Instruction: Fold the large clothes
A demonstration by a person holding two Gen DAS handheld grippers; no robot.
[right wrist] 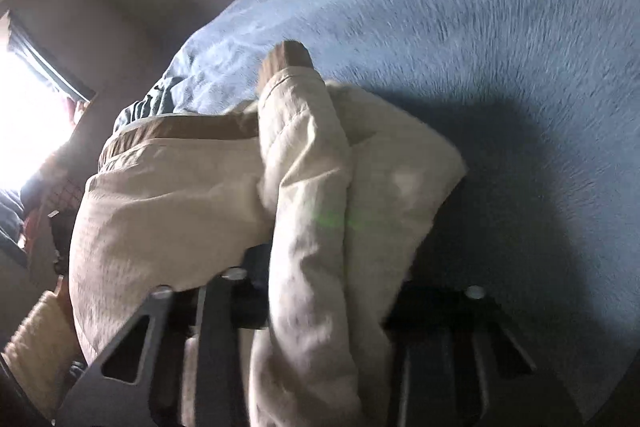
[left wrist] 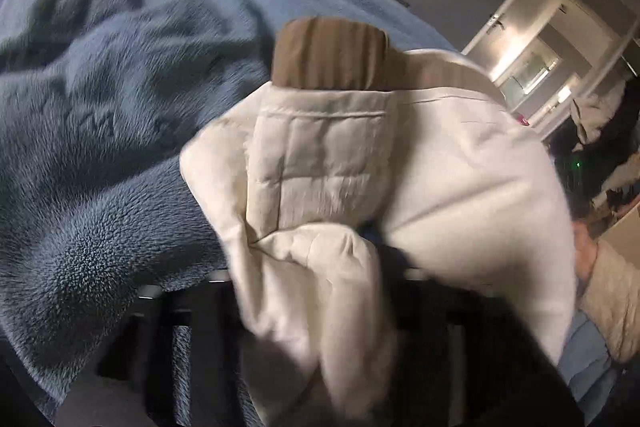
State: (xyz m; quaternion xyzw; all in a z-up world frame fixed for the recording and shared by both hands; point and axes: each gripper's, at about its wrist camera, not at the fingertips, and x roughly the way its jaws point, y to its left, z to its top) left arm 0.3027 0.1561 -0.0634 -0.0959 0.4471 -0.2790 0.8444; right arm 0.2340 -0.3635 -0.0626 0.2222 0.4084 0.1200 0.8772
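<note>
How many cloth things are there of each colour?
Cream jacket with brown cuffs: 1
Blue fuzzy blanket: 1
Total: 2

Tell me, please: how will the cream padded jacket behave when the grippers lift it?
The cream padded jacket will probably flop: it already bunches and drapes over both grippers. Its quilted padding suggests it is light for its bulk. The brown ribbed cuff looks stretchy, and the smooth shell may slip on the blue fleece blanket.
</note>
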